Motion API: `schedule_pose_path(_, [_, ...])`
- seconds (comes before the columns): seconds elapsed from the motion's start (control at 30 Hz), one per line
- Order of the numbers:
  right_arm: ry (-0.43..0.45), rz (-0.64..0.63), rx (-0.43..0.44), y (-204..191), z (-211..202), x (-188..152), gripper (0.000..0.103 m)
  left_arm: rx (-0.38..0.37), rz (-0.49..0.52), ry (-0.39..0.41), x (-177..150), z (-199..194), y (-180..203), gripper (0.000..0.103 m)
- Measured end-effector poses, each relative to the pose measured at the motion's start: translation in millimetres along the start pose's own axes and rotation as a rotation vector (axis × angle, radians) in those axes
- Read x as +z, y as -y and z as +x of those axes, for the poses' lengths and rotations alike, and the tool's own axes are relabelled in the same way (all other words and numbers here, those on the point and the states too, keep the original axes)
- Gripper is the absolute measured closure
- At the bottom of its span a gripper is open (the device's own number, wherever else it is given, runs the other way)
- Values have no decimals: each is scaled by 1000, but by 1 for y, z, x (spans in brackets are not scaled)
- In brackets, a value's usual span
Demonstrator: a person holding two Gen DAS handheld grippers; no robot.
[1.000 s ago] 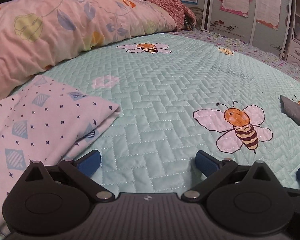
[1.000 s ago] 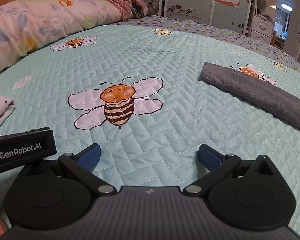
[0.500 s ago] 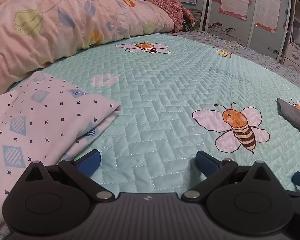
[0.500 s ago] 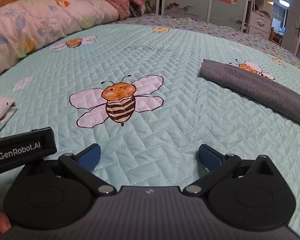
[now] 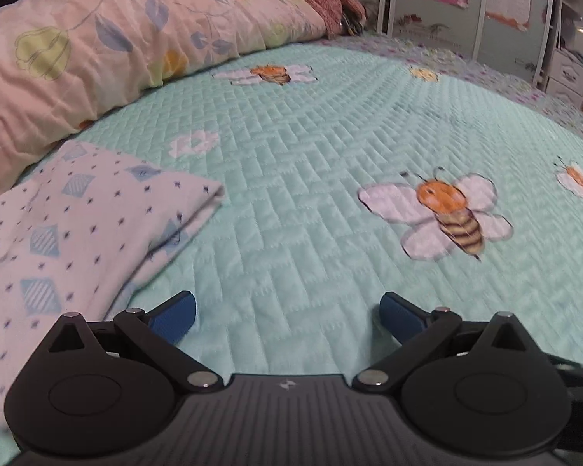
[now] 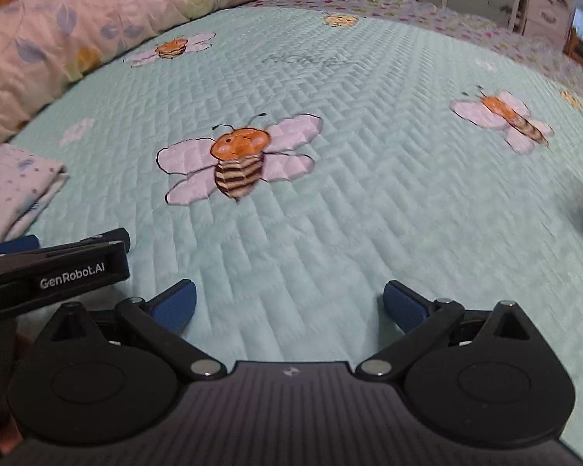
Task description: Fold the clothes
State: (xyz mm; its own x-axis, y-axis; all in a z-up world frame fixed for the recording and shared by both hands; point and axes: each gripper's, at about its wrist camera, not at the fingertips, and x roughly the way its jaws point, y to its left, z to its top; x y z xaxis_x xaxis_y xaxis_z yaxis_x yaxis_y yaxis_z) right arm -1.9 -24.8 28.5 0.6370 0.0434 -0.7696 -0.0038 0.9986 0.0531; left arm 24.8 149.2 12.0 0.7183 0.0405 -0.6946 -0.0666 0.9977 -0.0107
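Progress, judged from the two wrist views: one garment appears finished and no unfolded garment is in sight. The patterned folded cloth (image 5: 70,233) lies flat on the bed quilt (image 5: 311,178), at the left of the left wrist view and just below the floral pillow (image 5: 116,54). Its layers are stacked, with a clean folded corner visible toward the quilt centre. In the right wrist view the same cloth (image 6: 11,190) shows only as a corner at the far left edge.

Orientation: the folded corner points toward the middle of the bed, roughly toward the large embroidered bee (image 5: 447,213). The long axis appears to run from that corner back toward the near left of the frame, on a diagonal to the pillow edge; the far end is cut off by the frame, so the full length cannot be confirmed.

Gripper state:
- Left gripper (image 5: 287,310): fingers spread wide, holding nothing. It sits low over bare quilt, with its left finger just beside the near edge of the cloth; contact cannot be determined.
- Right gripper (image 6: 289,303): fingers spread wide, holding nothing, over bare quilt and well apart from the cloth.

A dark blur at the right edge of the right wrist view is too smeared to identify. Remaining work cannot be fixed from these views: if more clothes wait, they lie outside both frames
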Motion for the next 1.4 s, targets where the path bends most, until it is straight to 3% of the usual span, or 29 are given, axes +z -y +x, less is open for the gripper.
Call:
schedule_pose_path(0.1, [34, -42, 47, 2, -41, -19, 3, -37, -25, -22, -10, -29, 0, 0])
schedule_pose_path(0.23, [144, -193, 113, -9, -112, -53, 3, -109, -112, -19, -35, -81, -2, 0])
schedule_pose_path(0.33, [221, -286, 106, -10, -159, -81, 3, -139, -122, 8, -55, -117, 5, 0])
schedule_pose_path(0.57, [278, -228, 116, 25, -233, -115, 2, -115, 53, -18, -69, -162, 59, 0])
schedule_pose_path(0.67, [251, -166, 83, 47, -247, -115, 2, -106, 135, -57, -69, -177, 87, 0])
schedule_pose_path(0.8, [248, 17, 45, 97, -268, -112, 2, -236, 117, -142, -66, -196, 112, 0])
schedule_pose_path(0.9, [290, 46, -170, 133, -279, -113, 2, -369, 39, -109, -61, -217, 124, 0])
schedule_pose_path(1.0, [160, 30, -343, 164, -268, -111, 2, -344, 100, -124, -63, -222, 152, 0])
schedule_pose_path(1.1, [56, 73, -311, 183, -258, -120, 3, -323, 151, -173, -73, -215, 170, 0])
schedule_pose_path(1.2, [99, 86, -270, 179, -251, -129, 3, -289, 165, -177, -83, -209, 171, 0])
schedule_pose_path(1.33, [162, 70, -287, 163, -243, -129, 2, -229, 161, -137, -85, -207, 162, 1])
schedule_pose_path(1.4, [152, 99, -253, 164, -238, -127, 2, -195, 159, -116, -82, -207, 156, 1])
